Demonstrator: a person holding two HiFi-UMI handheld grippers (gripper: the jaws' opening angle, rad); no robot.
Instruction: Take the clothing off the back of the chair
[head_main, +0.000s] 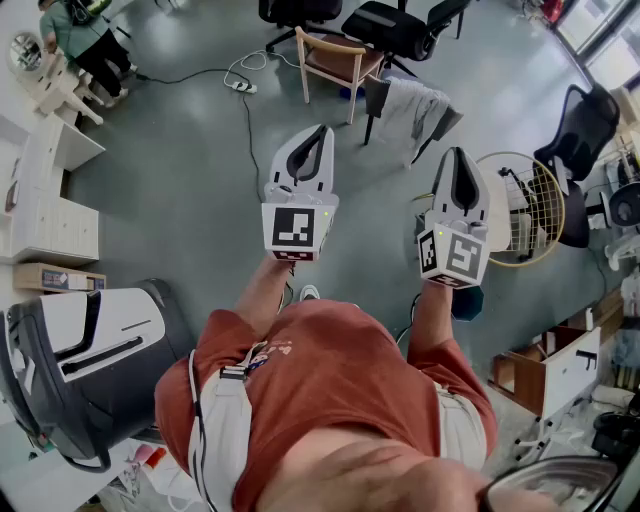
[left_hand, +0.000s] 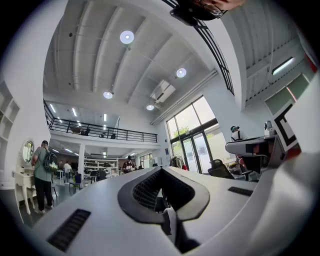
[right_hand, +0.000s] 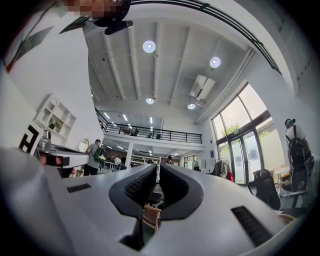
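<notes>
A grey garment (head_main: 412, 108) hangs over the back of a dark chair (head_main: 376, 98) on the grey floor, ahead and a little to the right in the head view. Both grippers are held up side by side in front of me, short of that chair. My left gripper (head_main: 322, 130) points roughly toward it, jaws together with nothing between them. To the garment's lower right, my right gripper (head_main: 458, 153) is also shut and empty. In the left gripper view my left gripper (left_hand: 161, 169) aims across the hall. In the right gripper view my right gripper (right_hand: 157, 166) frames a wooden chair (right_hand: 150, 216).
A wooden chair (head_main: 335, 58) stands left of the draped chair, with black office chairs (head_main: 400, 25) behind. A round wire basket (head_main: 528, 208) and another black chair (head_main: 585, 125) are to the right. A power strip (head_main: 242, 86) with cable lies on the floor. White furniture (head_main: 50, 190) lines the left.
</notes>
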